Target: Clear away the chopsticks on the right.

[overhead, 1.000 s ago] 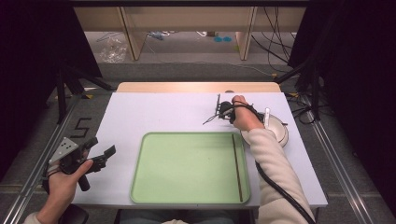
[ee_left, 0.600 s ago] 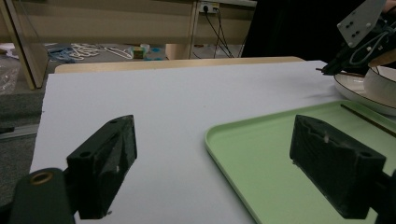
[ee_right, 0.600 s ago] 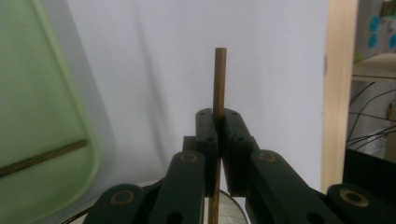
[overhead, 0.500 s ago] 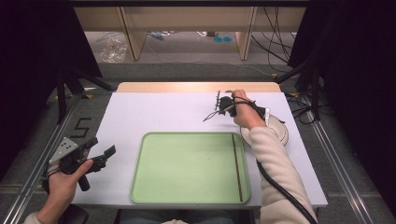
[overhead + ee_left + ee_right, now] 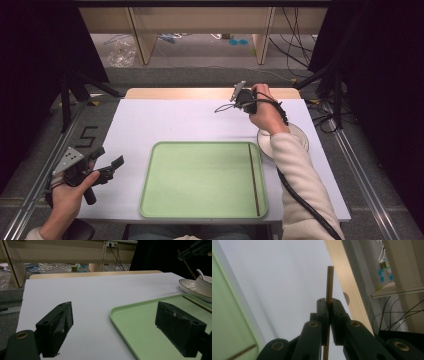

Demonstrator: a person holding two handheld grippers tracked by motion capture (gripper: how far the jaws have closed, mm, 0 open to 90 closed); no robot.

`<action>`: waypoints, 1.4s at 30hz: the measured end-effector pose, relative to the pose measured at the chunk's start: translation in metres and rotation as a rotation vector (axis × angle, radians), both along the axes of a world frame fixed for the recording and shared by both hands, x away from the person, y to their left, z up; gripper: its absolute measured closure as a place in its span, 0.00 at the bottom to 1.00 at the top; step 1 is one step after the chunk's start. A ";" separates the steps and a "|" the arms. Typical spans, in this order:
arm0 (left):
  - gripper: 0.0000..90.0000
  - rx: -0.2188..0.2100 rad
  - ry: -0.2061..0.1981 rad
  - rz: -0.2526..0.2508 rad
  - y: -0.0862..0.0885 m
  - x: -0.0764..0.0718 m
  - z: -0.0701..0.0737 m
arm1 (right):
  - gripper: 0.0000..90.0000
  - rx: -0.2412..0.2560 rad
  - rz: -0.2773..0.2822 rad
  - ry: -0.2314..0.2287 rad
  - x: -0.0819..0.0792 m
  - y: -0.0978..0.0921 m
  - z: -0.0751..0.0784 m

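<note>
White desk (image 5: pixel 165 125) carries a green tray (image 5: pixel 200 180); right hand-held gripper (image 5: pixel 328 305) grasps a chopstick (image 5: pixel 329 282); left hand-held gripper (image 5: pixel 113 325) released; shelving (image 5: pixel 200 30) behind

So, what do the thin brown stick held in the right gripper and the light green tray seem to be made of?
The thin brown stick looks like wood or bamboo: matte, even brown, with a flat-cut end. It is probably a chopstick. The right gripper is shut on it. The light green tray looks like plastic: one smooth colour, rounded corners and a moulded raised rim.
</note>
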State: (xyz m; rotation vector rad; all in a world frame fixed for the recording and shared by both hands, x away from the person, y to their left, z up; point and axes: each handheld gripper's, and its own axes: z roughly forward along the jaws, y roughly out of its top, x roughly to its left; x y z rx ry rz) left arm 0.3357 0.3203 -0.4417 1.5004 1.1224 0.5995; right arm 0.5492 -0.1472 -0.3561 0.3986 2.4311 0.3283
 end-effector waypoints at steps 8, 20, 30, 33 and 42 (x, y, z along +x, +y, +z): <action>0.16 -0.004 -0.002 0.000 0.000 0.000 0.000 | 0.97 0.219 -0.046 -0.044 -0.006 -0.003 0.018; 0.16 -0.006 0.000 0.003 0.000 0.000 0.000 | 0.97 0.446 -0.124 -0.071 -0.014 -0.011 0.035; 0.16 -0.008 0.000 0.004 0.000 0.000 0.000 | 0.97 0.555 -0.151 -0.069 -0.021 -0.011 0.043; 0.16 -0.008 0.001 0.004 0.000 0.000 0.000 | 0.97 0.594 -0.176 -0.064 -0.023 -0.012 0.045; 0.16 -0.009 0.001 0.005 0.001 0.000 0.000 | 0.97 0.675 -0.248 -0.011 -0.027 -0.014 0.051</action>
